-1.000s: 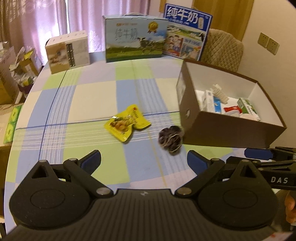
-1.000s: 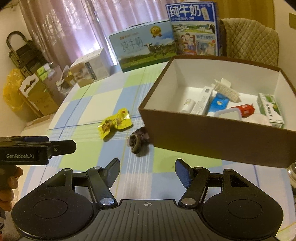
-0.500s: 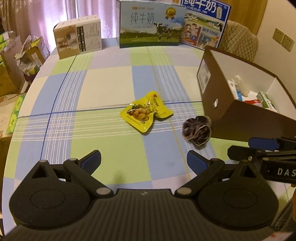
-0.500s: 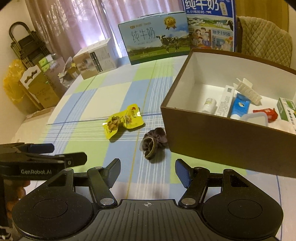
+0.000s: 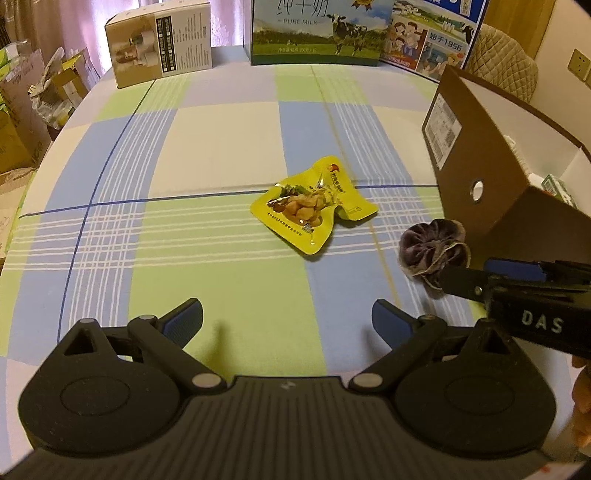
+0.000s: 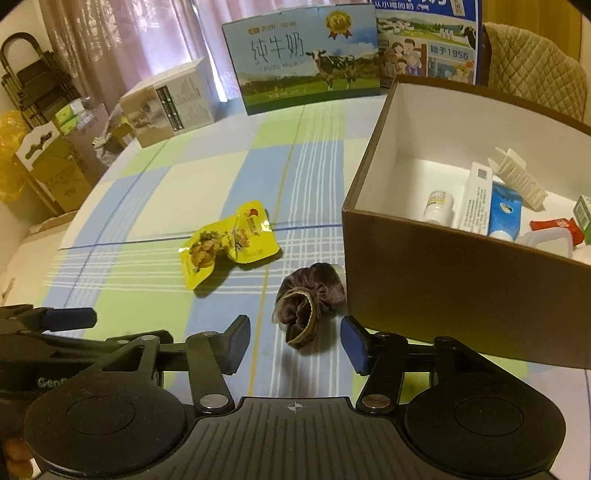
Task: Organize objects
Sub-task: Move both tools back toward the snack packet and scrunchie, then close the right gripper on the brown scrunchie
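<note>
A dark purple scrunchie (image 6: 309, 298) (image 5: 432, 251) lies on the checked tablecloth against the brown box (image 6: 458, 280) (image 5: 476, 147). My right gripper (image 6: 293, 347) is open, its blue-padded fingers on either side of the scrunchie's near end, not touching it. A yellow snack pouch (image 5: 310, 206) (image 6: 225, 243) lies flat to the left of the scrunchie. My left gripper (image 5: 288, 319) is open and empty, some way short of the pouch. The box holds a small bottle, tubes, a white comb-like clip and cartons.
Two milk cartons (image 6: 306, 70) (image 5: 317, 29) and a beige box (image 5: 159, 40) stand along the table's far edge. A quilted chair (image 6: 535, 70) is behind the brown box. Cardboard boxes and clutter (image 6: 55, 166) sit on the floor left of the table.
Both grippers have moved forward and lower toward the table. The right one now brackets the scrunchie; the pouch is nearer the left one. Both stayed open.
</note>
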A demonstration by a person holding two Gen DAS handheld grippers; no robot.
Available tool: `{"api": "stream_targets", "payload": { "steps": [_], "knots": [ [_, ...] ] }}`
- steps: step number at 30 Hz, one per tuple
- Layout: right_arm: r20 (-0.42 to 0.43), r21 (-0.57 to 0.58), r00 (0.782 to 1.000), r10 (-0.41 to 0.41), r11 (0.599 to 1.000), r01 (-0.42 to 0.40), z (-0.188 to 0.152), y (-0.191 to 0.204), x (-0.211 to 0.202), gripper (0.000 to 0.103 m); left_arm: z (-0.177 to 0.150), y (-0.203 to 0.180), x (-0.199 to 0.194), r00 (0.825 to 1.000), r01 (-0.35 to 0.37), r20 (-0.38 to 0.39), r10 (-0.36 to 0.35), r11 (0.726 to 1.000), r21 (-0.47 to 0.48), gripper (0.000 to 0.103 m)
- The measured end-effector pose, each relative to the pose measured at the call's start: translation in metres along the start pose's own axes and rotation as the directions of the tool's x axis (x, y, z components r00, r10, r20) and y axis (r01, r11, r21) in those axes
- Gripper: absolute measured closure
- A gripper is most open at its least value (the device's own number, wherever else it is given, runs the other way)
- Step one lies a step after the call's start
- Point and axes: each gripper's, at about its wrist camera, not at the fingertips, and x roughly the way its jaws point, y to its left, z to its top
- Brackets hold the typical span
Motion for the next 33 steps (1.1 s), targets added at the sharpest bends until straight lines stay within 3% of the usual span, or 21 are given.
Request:
{"api": "stream_targets", "payload": {
  "steps": [9, 13, 16, 22, 33],
  "knots": [
    [-0.002, 0.024, 1.0, -0.01, 1.0, 0.01, 0.0, -0.002, 0.018, 0.058, 0.001, 0.004, 0.012, 1.0, -0.003, -0.01, 0.004, 1.0, 0.013, 0.007],
    [0.005, 0.031, 1.0, -0.008, 0.999, 0.008, 0.0, -0.003, 0.021, 0.081, 0.007, 0.001, 0.017, 1.0, 0.02, 0.008, -0.02, 0.998, 0.057, 0.007],
    [0.022, 0.034, 1.0, -0.008, 0.999, 0.007, -0.001, -0.002, 0.021, 0.089, 0.012, 0.0, 0.024, 0.999, 0.036, 0.02, -0.038, 0.995, 0.095, 0.007],
    [0.016, 0.058, 1.0, -0.008, 0.998, 0.007, 0.0, -0.005, 0.02, 0.091, 0.025, -0.003, 0.045, 0.998, 0.045, 0.031, -0.051, 0.982, 0.185, 0.008],
    [-0.003, 0.086, 1.0, -0.012, 0.996, 0.012, 0.001, -0.009, 0.023, 0.091, 0.057, -0.003, 0.091, 0.995, 0.088, 0.02, -0.102, 0.929, 0.36, 0.006]
  ]
}}
